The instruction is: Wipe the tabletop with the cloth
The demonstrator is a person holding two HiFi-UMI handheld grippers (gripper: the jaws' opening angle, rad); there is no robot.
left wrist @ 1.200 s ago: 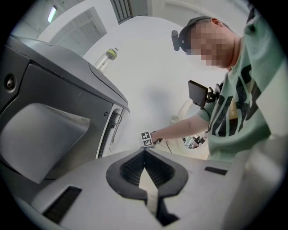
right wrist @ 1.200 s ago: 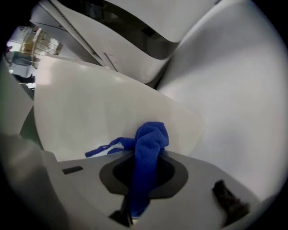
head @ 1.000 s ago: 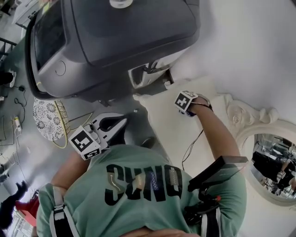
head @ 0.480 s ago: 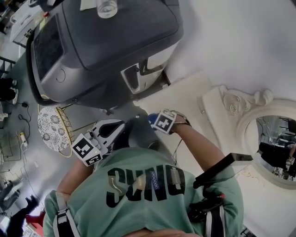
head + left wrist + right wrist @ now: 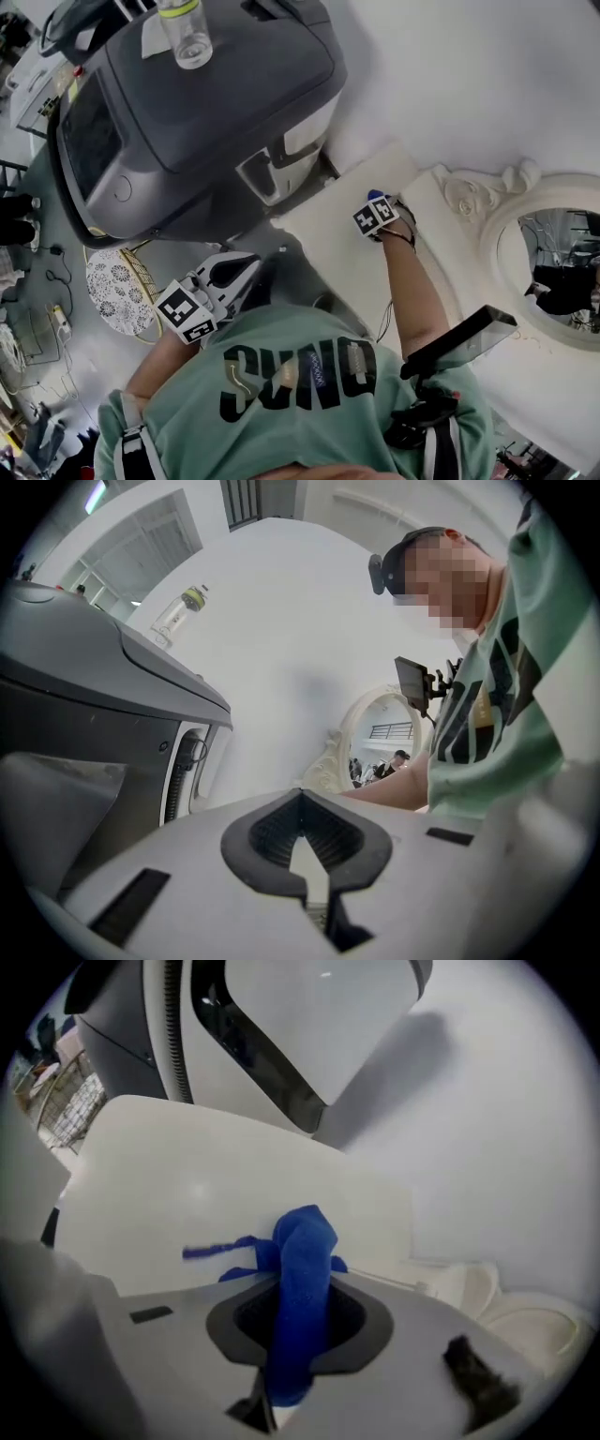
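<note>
While pinched in the right tool (image 5: 300, 1309), cloth (image 5: 303, 1265) pokes over tabletop (image 5: 187, 1176).

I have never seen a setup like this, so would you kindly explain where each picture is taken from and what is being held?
There is no robot arm here: a person holds a hand-held gripper in each hand. The head view comes from a camera on the person's head, looking down over the green shirt and both arms. The other two pictures come from cameras riding on each gripper, looking along its jaws. The right gripper is clamped on a blue cloth at the cream tabletop. The left gripper is shut and empty, close to the person's body. Next to the tabletop are a big grey machine with a bottle on top, and an ornate mirror.
</note>
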